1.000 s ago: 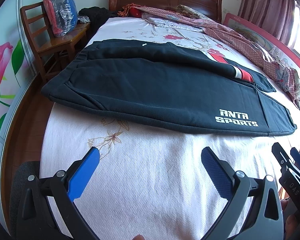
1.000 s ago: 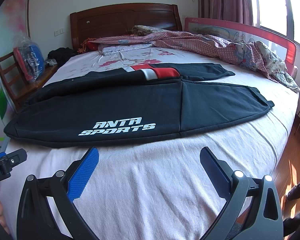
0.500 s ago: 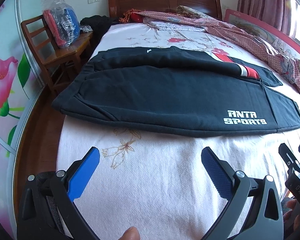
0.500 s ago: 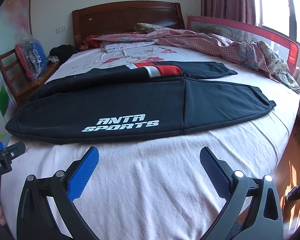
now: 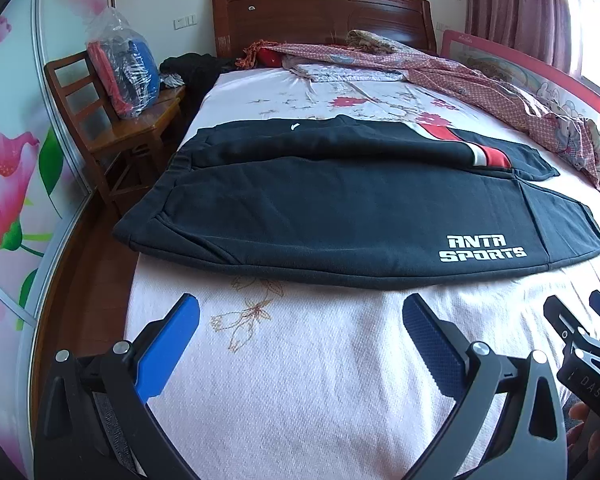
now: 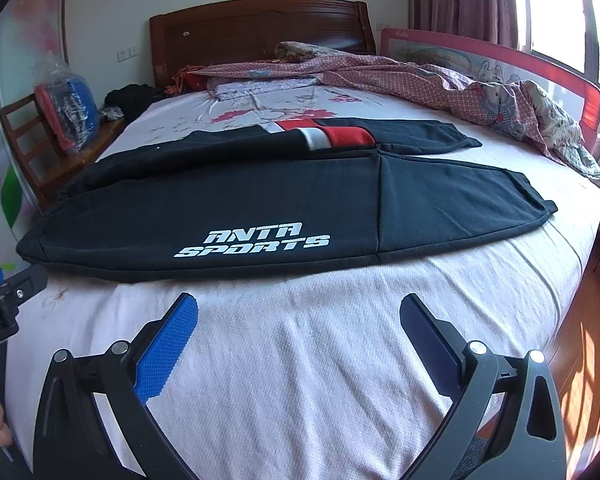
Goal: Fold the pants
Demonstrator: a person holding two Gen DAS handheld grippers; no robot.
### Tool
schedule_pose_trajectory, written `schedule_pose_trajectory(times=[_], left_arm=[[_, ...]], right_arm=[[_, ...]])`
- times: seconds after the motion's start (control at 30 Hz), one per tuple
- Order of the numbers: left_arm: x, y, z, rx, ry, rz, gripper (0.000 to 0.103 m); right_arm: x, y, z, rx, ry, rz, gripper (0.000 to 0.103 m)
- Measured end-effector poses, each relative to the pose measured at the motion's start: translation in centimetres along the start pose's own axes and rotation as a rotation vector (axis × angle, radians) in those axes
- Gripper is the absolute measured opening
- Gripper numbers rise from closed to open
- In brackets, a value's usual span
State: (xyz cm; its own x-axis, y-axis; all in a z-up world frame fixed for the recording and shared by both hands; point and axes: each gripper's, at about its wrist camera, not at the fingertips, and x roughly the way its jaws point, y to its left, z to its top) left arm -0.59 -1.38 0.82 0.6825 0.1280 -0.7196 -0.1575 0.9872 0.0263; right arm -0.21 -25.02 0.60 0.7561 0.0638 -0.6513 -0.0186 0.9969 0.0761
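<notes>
Black ANTA SPORTS pants (image 5: 340,216) lie flat across the bed, waistband at the left, leg cuffs at the right, a red and white stripe on the far leg. They also show in the right wrist view (image 6: 280,204). My left gripper (image 5: 298,312) is open and empty above the pink sheet, short of the pants' near edge. My right gripper (image 6: 298,312) is open and empty, likewise short of the near edge, below the logo. The right gripper shows at the left wrist view's right edge (image 5: 580,332).
A wooden chair (image 5: 116,128) with a plastic-wrapped bundle (image 5: 124,72) stands left of the bed. A checked quilt (image 6: 440,84) lies crumpled along the far right side by the red bed rail (image 6: 540,68). The wooden headboard (image 5: 320,16) is at the back.
Both grippers have drawn back and risen a little, so the pants sit farther away in both views. Both stayed open and the pants have not moved.
</notes>
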Motion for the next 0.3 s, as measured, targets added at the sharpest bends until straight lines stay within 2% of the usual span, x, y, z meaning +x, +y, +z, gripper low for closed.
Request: schedule_pose_trajectory(times=[0.07, 0.3], left_arm=[[0.5, 0.3, 0.2, -0.017, 0.025, -0.025, 0.101], [1.8, 1.6, 0.4, -0.057, 0.049, -0.001, 0.101]], right_arm=[[0.1, -0.1, 0.1, 0.025, 0.008, 0.035, 0.100], [0.6, 0.7, 0.1, -0.001, 0.028, 0.035, 0.100]])
